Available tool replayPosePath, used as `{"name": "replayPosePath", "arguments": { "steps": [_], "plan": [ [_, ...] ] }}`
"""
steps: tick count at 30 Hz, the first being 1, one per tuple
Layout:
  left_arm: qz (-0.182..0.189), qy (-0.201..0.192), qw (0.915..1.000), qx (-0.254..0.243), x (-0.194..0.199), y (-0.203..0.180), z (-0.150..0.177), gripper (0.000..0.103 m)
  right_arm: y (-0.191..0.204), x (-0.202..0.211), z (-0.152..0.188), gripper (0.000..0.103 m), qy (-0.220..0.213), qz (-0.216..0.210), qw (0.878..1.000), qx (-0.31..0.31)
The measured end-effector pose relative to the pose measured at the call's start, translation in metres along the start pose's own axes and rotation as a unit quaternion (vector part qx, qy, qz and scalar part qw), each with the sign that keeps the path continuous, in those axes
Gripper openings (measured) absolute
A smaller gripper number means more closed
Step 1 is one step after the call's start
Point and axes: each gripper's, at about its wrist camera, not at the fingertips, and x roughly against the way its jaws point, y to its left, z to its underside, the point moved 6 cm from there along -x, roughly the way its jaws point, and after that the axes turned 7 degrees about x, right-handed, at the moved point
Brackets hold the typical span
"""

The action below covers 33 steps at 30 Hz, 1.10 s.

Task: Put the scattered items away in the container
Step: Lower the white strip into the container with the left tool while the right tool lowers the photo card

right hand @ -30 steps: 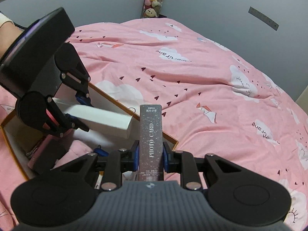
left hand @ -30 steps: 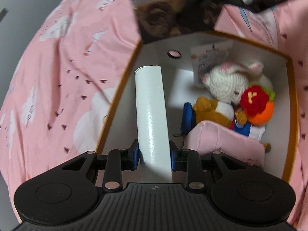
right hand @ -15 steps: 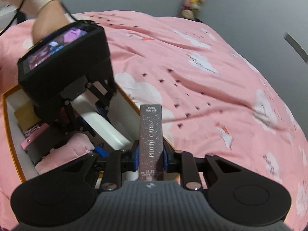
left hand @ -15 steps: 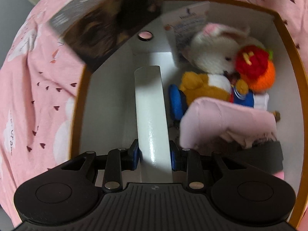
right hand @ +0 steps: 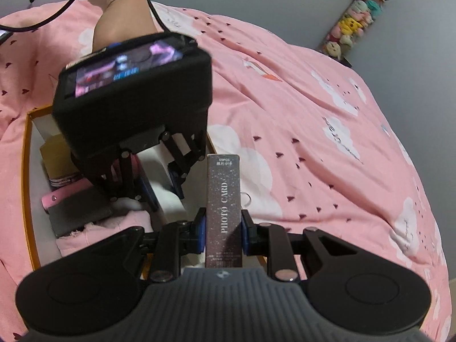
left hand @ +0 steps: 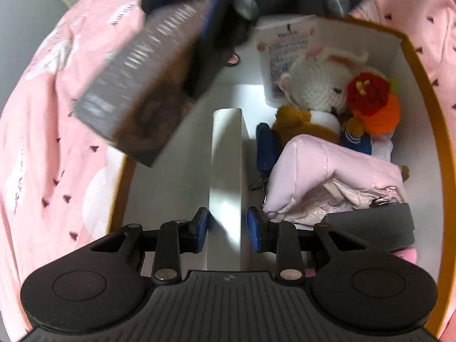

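Observation:
My left gripper [left hand: 227, 229] is low inside the orange-rimmed white box [left hand: 419, 65], its jaws a little apart on either side of a long white box [left hand: 226, 154] lying on the floor of the container. My right gripper [right hand: 222, 228] is shut on a dark "PHOTO CARD" box [right hand: 223, 202], held upright above the container's rim [right hand: 28, 188]. That dark box [left hand: 148, 85] shows blurred at the upper left of the left wrist view. The left gripper's body [right hand: 134, 108] fills the left of the right wrist view.
In the container lie a white knitted bunny [left hand: 319, 85], a red and orange knitted toy [left hand: 373, 102], a brown plush [left hand: 302, 122], a pink pouch [left hand: 327, 176], a dark case [left hand: 370, 225] and a printed card [left hand: 285, 48]. Pink bedding [right hand: 327, 131] surrounds it.
My left jaws have parted slightly off the white box, which now rests in the container. My right gripper has brought the dark box closer over the container's left edge.

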Motion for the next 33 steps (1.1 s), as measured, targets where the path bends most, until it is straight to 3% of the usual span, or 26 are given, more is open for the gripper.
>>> {"name": "replayPosePath", "arguments": {
  "steps": [9, 20, 28, 33],
  "plan": [
    [0.002, -0.014, 0.9967, 0.080, 0.027, 0.016, 0.026, 0.035, 0.022, -0.017, -0.005, 0.025, 0.008, -0.012, 0.996, 0.089],
    [-0.017, -0.027, 0.9915, 0.126, 0.035, 0.030, 0.038, 0.035, 0.037, -0.057, -0.004, 0.025, 0.033, -0.009, 0.985, 0.170],
    [-0.042, -0.047, 0.9827, 0.174, 0.051, 0.043, 0.036, 0.035, 0.043, -0.065, 0.002, 0.026, 0.050, -0.001, 0.982, 0.182],
    [-0.052, -0.047, 0.9812, 0.180, 0.060, 0.045, 0.033, 0.035, 0.043, -0.061, 0.004, 0.028, 0.056, 0.005, 0.983, 0.174]
  ]
}}
